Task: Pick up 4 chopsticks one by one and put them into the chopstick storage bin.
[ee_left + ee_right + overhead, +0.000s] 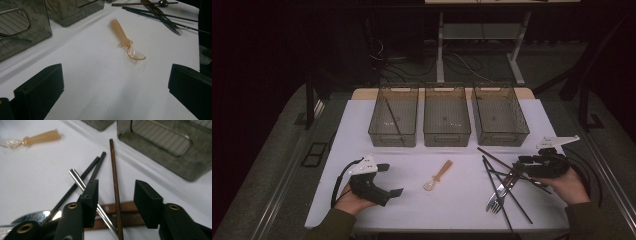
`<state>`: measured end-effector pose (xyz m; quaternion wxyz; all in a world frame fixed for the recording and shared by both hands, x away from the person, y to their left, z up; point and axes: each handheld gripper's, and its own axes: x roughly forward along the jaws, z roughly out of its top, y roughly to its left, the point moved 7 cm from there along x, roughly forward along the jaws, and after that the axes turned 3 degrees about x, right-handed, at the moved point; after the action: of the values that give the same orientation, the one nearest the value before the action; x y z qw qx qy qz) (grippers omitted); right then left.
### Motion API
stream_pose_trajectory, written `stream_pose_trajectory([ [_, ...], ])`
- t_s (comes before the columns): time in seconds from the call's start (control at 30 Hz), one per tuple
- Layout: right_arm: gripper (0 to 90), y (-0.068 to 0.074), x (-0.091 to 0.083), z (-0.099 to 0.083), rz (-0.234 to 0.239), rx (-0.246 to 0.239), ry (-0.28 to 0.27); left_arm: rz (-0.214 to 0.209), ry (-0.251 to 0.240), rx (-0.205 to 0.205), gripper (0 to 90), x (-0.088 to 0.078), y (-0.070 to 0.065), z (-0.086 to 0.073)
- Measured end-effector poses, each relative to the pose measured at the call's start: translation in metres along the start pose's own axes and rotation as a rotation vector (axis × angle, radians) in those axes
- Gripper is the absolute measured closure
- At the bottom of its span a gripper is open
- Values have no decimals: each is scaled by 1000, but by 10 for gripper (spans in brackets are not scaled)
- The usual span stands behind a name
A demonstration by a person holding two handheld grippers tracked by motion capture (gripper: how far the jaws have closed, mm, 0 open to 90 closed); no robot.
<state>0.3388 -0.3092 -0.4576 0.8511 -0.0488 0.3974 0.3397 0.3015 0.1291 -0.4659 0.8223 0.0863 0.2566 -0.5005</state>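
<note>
- Three grey bins (446,122) stand in a row at the far side of the white table (362,125) in the high view; the left bin (393,122) has one dark stick inside.
- In the same view, the left gripper (393,180) rests at the near left in the person's hand, with its jaws apart and nothing between them. The orange spoon (438,175) lies in the middle of the table, well apart from both grippers.
- At the near right, the right gripper (520,167) is over a pile of cutlery (502,187): black chopsticks, a fork and a knife lie crossed there.
- The left gripper view shows both its black jaws low and wide open above bare table. The orange spoon (125,40) lies farther away between them, with its clear bowl toward the camera. The pile of cutlery (160,15) is at the far right edge.
- The right gripper view gives the detail which the high view hides: a brown chopstick (115,185) runs between the two jaws, but neither pad touches it, so the right gripper (116,195) is partly open and clamps nothing.
- In this view a silver handle (82,183) passes under the left jaw, black chopsticks (85,176) lie beside it, and a brown knife handle (117,213) lies across under the jaws. The right bin (165,142) is far right.
</note>
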Motion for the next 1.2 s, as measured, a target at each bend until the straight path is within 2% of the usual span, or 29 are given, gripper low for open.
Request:
stream_pose_trajectory([
  [0.17,661,-2,-3,-13,-7,-10,45,0,2,1,0,0,0,0],
  [0.43,751,-5,-1,-29,-13,-22,98,-3,4,4,0,1,-1,0],
  [1.2,834,-12,7,-34,-24,-25,128,-3,6,6,0,1,-1,0],
])
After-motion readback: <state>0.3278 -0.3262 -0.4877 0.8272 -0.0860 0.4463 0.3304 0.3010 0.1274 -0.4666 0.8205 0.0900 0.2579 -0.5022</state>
